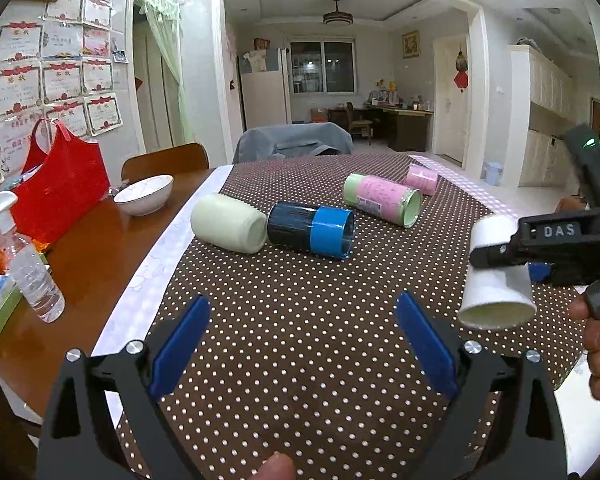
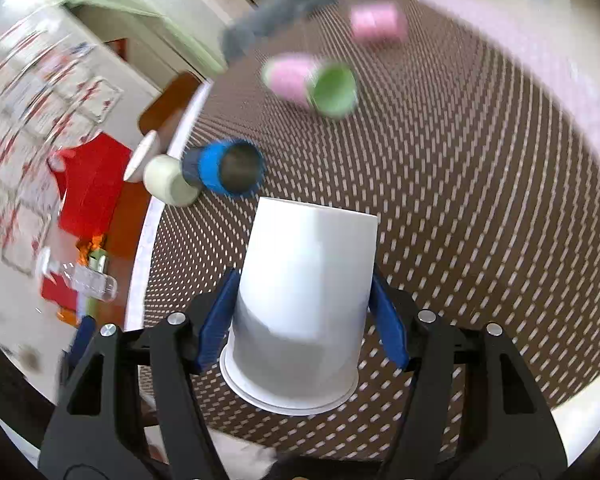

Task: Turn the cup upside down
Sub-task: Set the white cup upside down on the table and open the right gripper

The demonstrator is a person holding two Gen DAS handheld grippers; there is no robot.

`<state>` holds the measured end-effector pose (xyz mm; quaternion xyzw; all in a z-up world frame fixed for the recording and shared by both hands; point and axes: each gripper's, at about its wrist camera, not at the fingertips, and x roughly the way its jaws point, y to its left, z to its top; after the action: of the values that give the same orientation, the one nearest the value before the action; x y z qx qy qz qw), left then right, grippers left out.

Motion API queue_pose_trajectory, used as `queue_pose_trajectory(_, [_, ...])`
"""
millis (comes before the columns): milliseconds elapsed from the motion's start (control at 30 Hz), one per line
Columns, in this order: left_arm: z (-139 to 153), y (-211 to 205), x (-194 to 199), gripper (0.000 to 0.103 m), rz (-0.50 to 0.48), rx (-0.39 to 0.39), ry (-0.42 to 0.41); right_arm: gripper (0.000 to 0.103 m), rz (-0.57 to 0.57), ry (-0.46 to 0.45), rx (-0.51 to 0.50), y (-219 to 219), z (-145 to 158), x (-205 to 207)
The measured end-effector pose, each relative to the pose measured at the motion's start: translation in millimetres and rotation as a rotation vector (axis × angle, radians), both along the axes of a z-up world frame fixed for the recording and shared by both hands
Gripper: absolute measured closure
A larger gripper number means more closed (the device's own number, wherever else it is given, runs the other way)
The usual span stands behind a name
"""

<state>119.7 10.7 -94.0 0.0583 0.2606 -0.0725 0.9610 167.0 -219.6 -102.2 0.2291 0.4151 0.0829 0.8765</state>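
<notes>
My right gripper [image 2: 300, 316] is shut on a white paper cup [image 2: 304, 292] and holds it above the dotted brown tablecloth [image 2: 480, 200], mouth down and tilted toward the camera. In the left wrist view the same cup [image 1: 494, 276] hangs at the right with its mouth facing down, clamped by the right gripper [image 1: 500, 254]. My left gripper [image 1: 300, 344] is open and empty, low over the tablecloth [image 1: 300, 300].
Several cups lie on their sides on the cloth: a cream one [image 1: 228, 222], a black and blue one [image 1: 312, 230], a pink and green one [image 1: 382, 198], a small pink one [image 1: 420, 178]. A bowl [image 1: 144, 194], red bag [image 1: 60, 192] and water bottle [image 1: 32, 272] stand at the left.
</notes>
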Motion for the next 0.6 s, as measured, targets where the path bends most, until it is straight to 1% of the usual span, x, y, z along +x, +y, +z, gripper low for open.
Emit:
queue_pose_trajectory(33, [1.5, -1.3, -2.9, 0.010, 0.012, 0.002, -0.004, 0.040, 0.007, -0.074, -0.050, 3.7, 5.0, -7.9])
queue_pose_trajectory(100, [3.9, -1.3, -7.5, 0.010, 0.030, -0.002, -0.008, 0.040, 0.016, -0.160, -0.103, 8.0, 7.7, -17.0])
queue_pose_trajectory(133, [5.5, -0.8, -10.2, 0.010, 0.036, -0.011, -0.009, 0.040, 0.022, -0.221, -0.139, 12.4, 8.7, -22.3])
queue_pose_trajectory(233, [8.7, 0.1, -15.5, 0.010, 0.052, -0.028, -0.012, 0.040, 0.033, -0.356, -0.221, 18.9, 4.9, -35.5])
queue_pose_trajectory(333, [8.9, 0.7, -17.5, 0.010, 0.061, -0.040, -0.006, 0.040, 0.016, -0.429, -0.306, 23.5, -2.9, -39.0])
queue_pose_trajectory(467, [5.7, 3.2, -19.7, 0.010, 0.070, -0.044, 0.005, 0.040, -0.016, -0.440, -0.367, 23.7, -10.7, -28.6])
queue_pose_trajectory(600, [-0.3, 6.8, -21.0, 0.010, 0.078, -0.049, 0.019, 0.039, -0.024, -0.399, -0.379, 25.6, -13.4, -11.8])
